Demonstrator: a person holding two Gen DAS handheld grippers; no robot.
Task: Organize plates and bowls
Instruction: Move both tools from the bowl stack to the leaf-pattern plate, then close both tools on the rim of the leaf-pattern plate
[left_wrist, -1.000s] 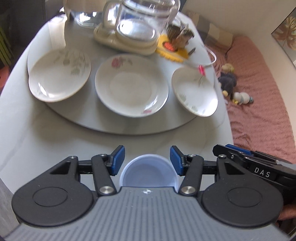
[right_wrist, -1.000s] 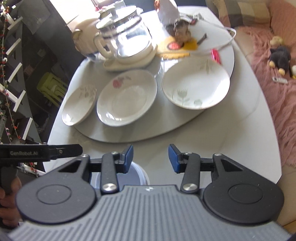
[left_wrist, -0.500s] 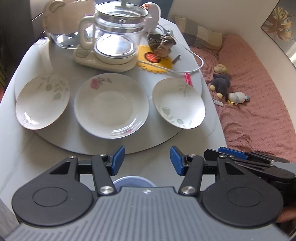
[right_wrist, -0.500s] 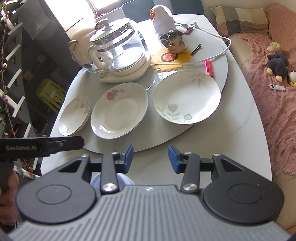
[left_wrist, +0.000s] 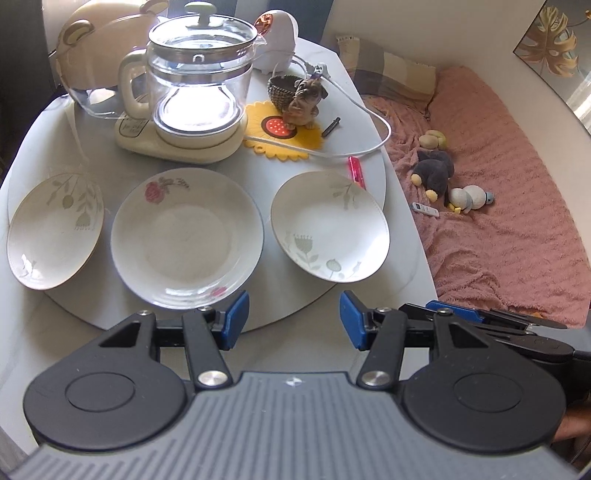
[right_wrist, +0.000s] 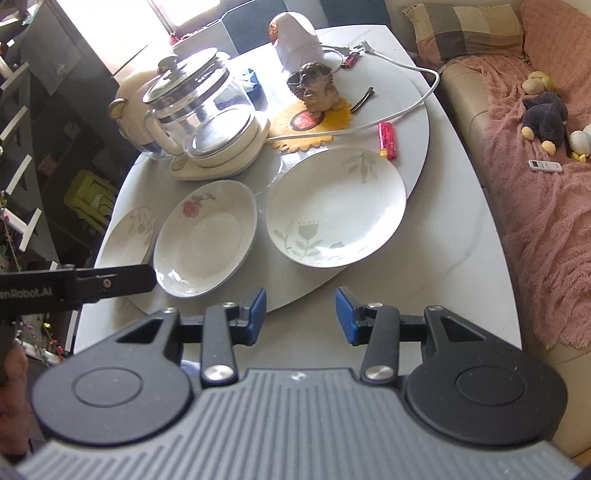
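Three plates lie side by side on the grey turntable of the white table, and none of them is stacked on another. On the person's left is the left plate with a pale green leaf pattern, and its outer edge reaches past the rim of the turntable. In the middle is the rose plate, with a pink flower near its far rim. On the right is the right plate, with green tulip drawings. The three are near each other but apart, with a strip of grey between each pair.

Neither gripper holds anything. The left gripper hangs above the near edge of the turntable with its blue pads spread wide, roughly in front of the gap between the rose plate and the right plate. The right gripper is also spread wide and empty, just before the near rim of the turntable, facing the right plate. No pad touches a plate.

Behind the plates stand a glass kettle on its cream base, a yellow flower mat with a small dog figure, a white cable and a pink lighter. No bowl can be seen in either view.

Judging from this, the organizing seems not to have begun. All three plates are left to gather, probably into one pile, and each gripper must first close on a rim.
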